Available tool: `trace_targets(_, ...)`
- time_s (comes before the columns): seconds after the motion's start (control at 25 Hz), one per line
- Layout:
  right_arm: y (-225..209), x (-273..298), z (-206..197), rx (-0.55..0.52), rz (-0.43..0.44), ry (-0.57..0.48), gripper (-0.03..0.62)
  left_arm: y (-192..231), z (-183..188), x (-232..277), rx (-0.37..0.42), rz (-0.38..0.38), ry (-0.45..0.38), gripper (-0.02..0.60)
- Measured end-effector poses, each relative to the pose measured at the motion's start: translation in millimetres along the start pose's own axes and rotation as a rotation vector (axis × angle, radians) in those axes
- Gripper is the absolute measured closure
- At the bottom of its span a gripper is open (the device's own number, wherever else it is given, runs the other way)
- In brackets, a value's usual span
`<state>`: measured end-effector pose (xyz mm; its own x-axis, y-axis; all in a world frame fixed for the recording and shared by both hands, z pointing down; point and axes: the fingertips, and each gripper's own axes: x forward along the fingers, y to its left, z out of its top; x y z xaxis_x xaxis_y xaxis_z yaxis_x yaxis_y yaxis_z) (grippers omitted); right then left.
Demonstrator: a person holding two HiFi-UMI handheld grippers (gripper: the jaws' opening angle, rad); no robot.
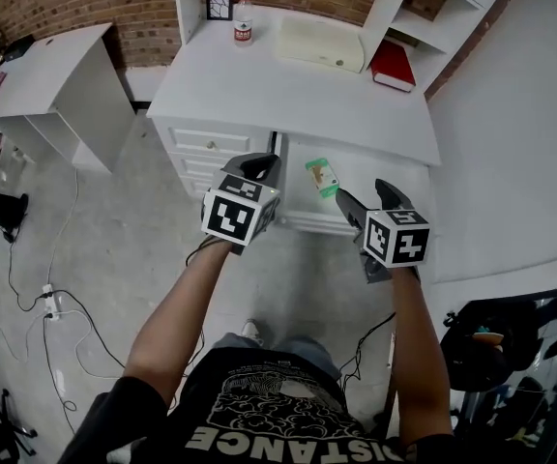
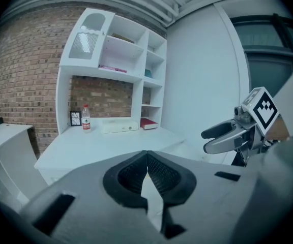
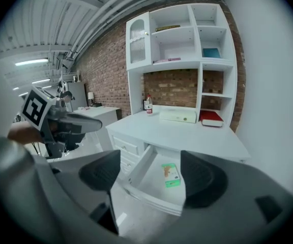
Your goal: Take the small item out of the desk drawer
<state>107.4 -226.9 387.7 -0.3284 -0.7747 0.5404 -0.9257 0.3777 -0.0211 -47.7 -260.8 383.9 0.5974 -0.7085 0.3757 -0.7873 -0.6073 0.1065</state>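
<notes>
The desk drawer (image 1: pixel 309 222) stands pulled open, and a small green box (image 1: pixel 322 176) lies flat inside it toward its left side. My right gripper (image 1: pixel 366 193) hangs over the drawer's front right part, jaws open and empty, just right of the box. Looking along its jaws in the right gripper view, the green box (image 3: pixel 170 175) shows between the two pads in the drawer (image 3: pixel 146 200) below. My left gripper (image 1: pixel 264 165) is held left of the drawer's left wall, in front of the closed drawers. Its jaws (image 2: pixel 146 159) are shut on nothing.
The white desk top (image 1: pixel 288 85) carries a bottle (image 1: pixel 244 19), a pale flat case (image 1: pixel 320 43), a red book (image 1: pixel 393 66) and a small frame (image 1: pixel 219 5). A second white table (image 1: pixel 46 75) stands at left. Cables (image 1: pixel 46 303) run over the floor.
</notes>
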Motion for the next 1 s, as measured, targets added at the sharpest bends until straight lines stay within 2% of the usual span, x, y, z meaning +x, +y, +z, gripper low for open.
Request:
trace_targets(0.2, -8, 18, -6, -0.006, 0.010, 0.043, 0.229, 6, -10, 10, -0.013, 0.009, 0.005, 0.577)
trace_targets(0.76, -40, 104, -34, -0.051, 0.136, 0.206, 0.217, 19, -31, 66, -0.041, 0.088, 0.026, 0.577)
trace_targets(1.0, -52, 146, -55, -0.082, 0.190, 0.296, 0.207, 25, -54, 92, -0.082, 0.140, 0.062, 0.577)
